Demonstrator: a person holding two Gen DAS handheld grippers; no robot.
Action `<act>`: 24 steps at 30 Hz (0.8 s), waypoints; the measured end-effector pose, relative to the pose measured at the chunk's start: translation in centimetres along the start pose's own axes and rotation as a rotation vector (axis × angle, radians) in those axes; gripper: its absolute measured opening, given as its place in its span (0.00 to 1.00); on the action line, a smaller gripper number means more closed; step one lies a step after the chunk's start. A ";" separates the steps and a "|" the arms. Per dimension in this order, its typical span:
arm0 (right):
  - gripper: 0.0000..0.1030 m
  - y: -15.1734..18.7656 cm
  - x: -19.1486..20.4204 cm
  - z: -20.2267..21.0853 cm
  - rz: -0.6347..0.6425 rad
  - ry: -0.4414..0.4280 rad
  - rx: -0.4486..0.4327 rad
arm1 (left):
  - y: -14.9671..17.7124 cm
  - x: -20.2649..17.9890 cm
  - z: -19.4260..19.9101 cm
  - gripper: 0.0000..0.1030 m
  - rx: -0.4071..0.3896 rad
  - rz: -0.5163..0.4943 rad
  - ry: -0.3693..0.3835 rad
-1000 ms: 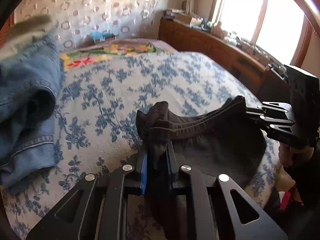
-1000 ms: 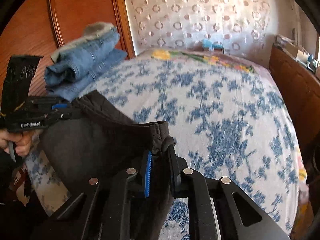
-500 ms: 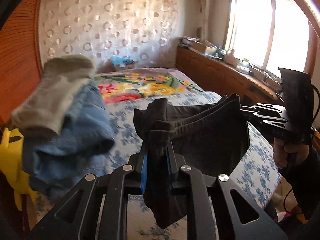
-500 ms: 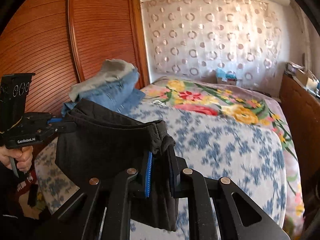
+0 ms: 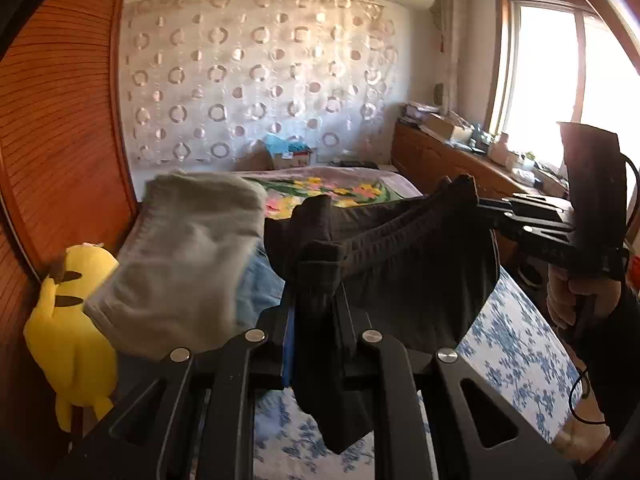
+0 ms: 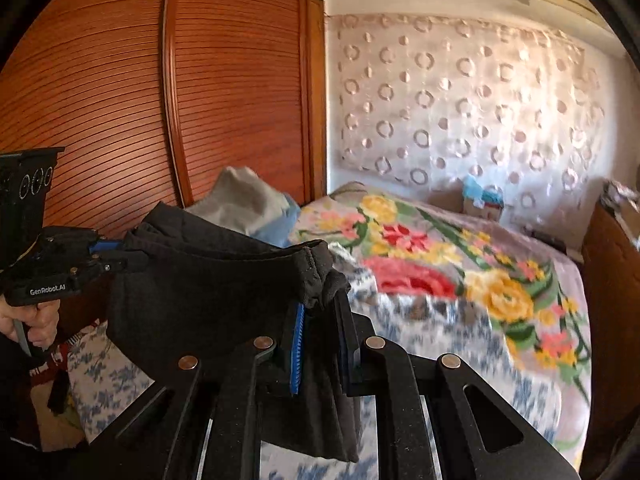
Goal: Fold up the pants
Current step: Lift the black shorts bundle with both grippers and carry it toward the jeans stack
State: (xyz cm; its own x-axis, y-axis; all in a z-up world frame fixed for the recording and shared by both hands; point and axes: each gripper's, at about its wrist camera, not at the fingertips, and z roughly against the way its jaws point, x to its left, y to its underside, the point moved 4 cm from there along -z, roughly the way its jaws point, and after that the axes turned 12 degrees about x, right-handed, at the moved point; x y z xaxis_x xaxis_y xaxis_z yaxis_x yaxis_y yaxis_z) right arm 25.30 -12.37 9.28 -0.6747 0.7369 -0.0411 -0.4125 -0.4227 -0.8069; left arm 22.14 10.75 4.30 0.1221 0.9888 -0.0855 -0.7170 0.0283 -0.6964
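Left wrist view showed the left tool (image 5: 316,300) clenched on one end of the waistband of the black pants (image 5: 412,276), with the right tool (image 5: 486,210) clamped on the other end, so the garment hung stretched between them in the air above the bed (image 5: 516,344). Right wrist view confirmed both grips: the right tool (image 6: 322,320) pinched bunched fabric between its pads, and the left tool (image 6: 120,254) held the far corner. Judging by this, the fold was barely begun: the pants were picked up and spread by the waist, but no fold showed, and laying them flat and doubling them over was still to do.

The bed carried a blue-flowered cover, with a bright floral blanket (image 6: 440,264) farther back. A stack of folded clothes (image 5: 188,256), grey on top of denim, sat at its left edge beside a yellow plush toy (image 5: 68,328). A slatted wooden wardrobe (image 6: 120,92), a ring-patterned curtain (image 5: 256,76) and a sunny window (image 5: 568,88) enclosed the room.
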 end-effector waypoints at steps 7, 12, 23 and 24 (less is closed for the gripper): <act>0.13 -4.2 0.0 -4.0 0.089 -0.017 -0.020 | -0.6 3.3 0.5 0.16 -0.043 0.064 -0.049; 0.13 -7.0 0.7 -6.7 0.163 -0.017 -0.033 | -0.4 5.7 0.3 0.16 -0.059 0.121 -0.061; 0.13 -10.9 2.3 -11.7 0.298 -0.038 -0.055 | -0.3 7.5 1.6 0.16 -0.129 0.212 -0.046; 0.13 -11.1 2.5 -12.3 0.309 -0.044 -0.056 | -0.2 7.6 1.7 0.16 -0.135 0.219 -0.044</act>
State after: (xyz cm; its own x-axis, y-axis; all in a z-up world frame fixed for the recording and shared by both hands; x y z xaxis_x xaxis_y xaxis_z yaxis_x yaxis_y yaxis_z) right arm 35.74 0.60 10.89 -0.7891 0.5542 -0.2648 -0.1503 -0.5923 -0.7916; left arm 22.01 18.51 4.98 -0.0576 0.9748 -0.2156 -0.6249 -0.2036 -0.7537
